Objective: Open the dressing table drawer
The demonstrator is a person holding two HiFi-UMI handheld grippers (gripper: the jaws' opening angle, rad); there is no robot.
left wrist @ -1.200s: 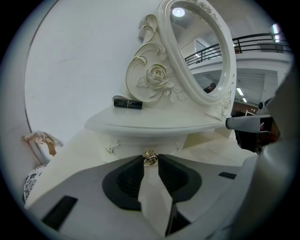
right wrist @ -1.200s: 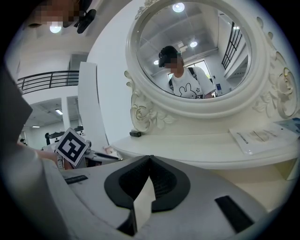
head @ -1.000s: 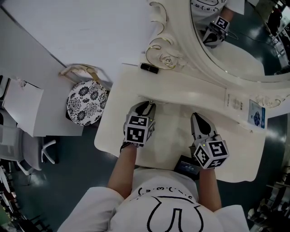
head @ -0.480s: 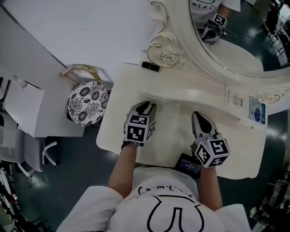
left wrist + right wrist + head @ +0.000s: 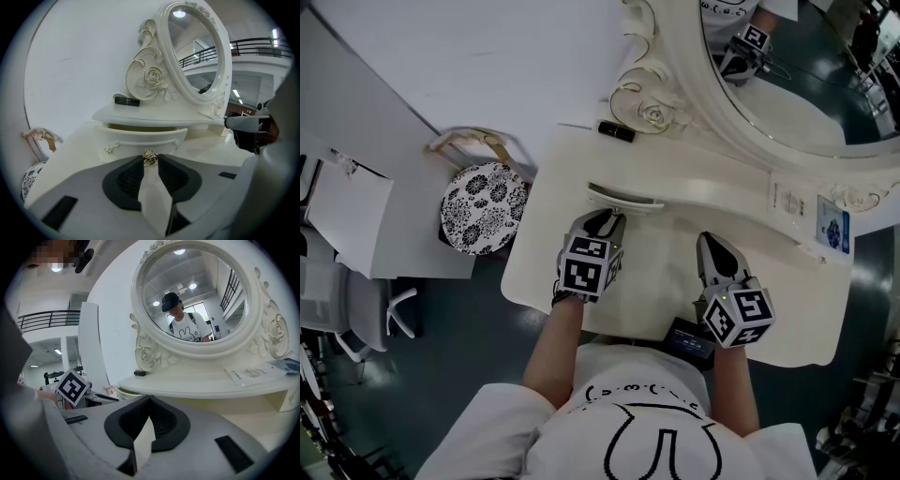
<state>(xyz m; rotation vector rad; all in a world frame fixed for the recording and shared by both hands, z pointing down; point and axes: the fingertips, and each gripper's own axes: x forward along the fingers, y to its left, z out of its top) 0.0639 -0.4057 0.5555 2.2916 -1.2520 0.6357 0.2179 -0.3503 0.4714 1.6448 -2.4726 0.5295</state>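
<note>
The cream dressing table has a small curved drawer under its raised back shelf, and the drawer stands a little way out. In the left gripper view the drawer front shows a dark gap above it and a small gold knob at its middle. My left gripper is shut on that knob; from above, its tips sit right at the drawer front. My right gripper rests over the tabletop to the right, jaws shut with nothing between them.
An oval mirror in a carved frame rises behind the shelf. A black tube lies at the shelf's left end, and printed cards at its right. A patterned round stool stands left of the table. A dark device hangs at the person's waist.
The drawer front shows slightly further out from under the shelf than a second ago. Both grippers stay almost where they were.
</note>
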